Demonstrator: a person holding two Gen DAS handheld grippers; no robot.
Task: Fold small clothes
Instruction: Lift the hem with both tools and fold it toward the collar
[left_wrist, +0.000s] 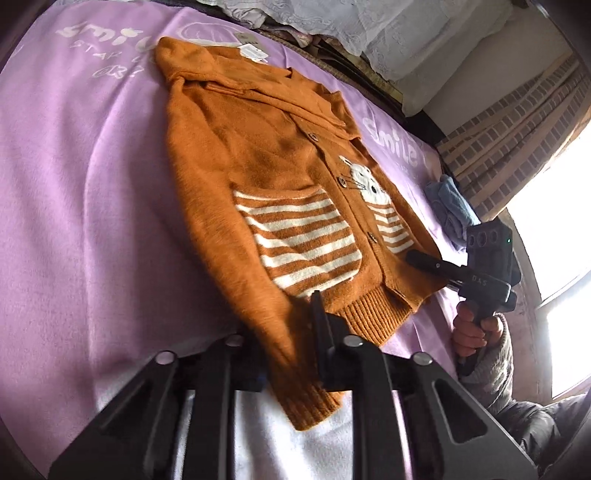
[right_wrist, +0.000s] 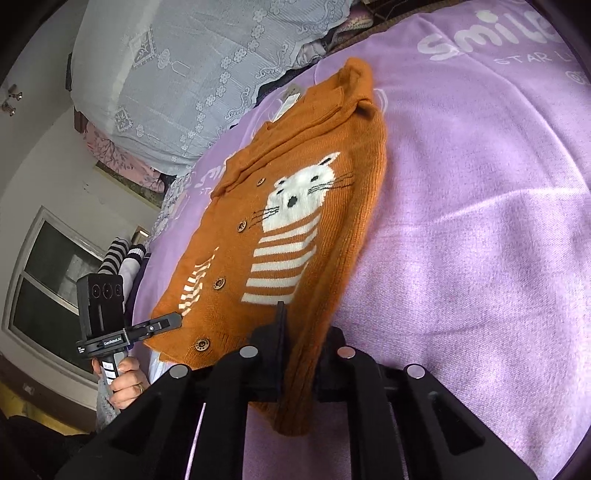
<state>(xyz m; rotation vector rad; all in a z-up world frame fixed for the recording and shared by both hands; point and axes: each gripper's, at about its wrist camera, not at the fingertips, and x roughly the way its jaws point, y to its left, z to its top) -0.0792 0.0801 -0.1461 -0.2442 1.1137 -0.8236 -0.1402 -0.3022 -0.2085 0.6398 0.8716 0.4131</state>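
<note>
**knitnewbie:** ok so where's everything at right now?

**foldbot_fan:** The orange cardigan (left_wrist: 280, 192) lies face up, buttoned, flat on the purple blanket (left_wrist: 92, 206), stretching away ahead of both claws with the collar at the far end. The left gripper (left_wrist: 291, 332) is clamped on the sleeve (left_wrist: 258, 295) that runs down its side of the cardigan, close to the cuff; knit fills the space between the jaws, and the cuff hangs out behind the pads toward the camera.

**knitnewbie:** and the other one?

**foldbot_fan:** Same deal mirrored. The right gripper (right_wrist: 299, 347) is closed on the opposite sleeve (right_wrist: 332, 295), pinched low down near the hem. From the left camera you can see it out to the side at the hem corner, a hand (left_wrist: 474, 328) wrapped round its handle.

**knitnewbie:** why grab both sleeves low like that?

**foldbot_fan:** My guess: holding near the cuffs gives control of the whole sleeve length, so each can be swung in over the cat (right_wrist: 299, 199) front for the first fold. Body stays flat because nothing's lifting it yet.

**knitnewbie:** anything nearby?

**foldbot_fan:** A blue cloth (left_wrist: 448, 206) beyond the right claw, well clear.
</note>
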